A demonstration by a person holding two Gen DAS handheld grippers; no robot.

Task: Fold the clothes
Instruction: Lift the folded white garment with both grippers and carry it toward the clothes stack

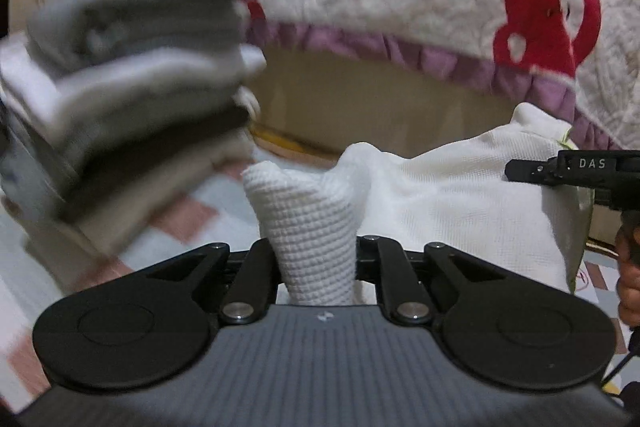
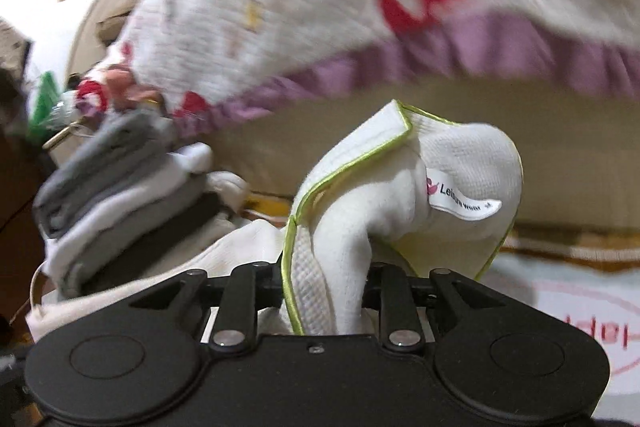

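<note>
A white waffle-knit garment (image 1: 316, 227) is pinched in the left gripper (image 1: 318, 291), lifted above the patterned bed cover (image 1: 192, 215). Its green-piped edge (image 2: 316, 227) is clamped by the right gripper (image 2: 324, 307). A stack of folded clothes (image 1: 132, 99) is seen just to the left.

Soft indoor light; motion blur, fisheye bending at edges.
</note>
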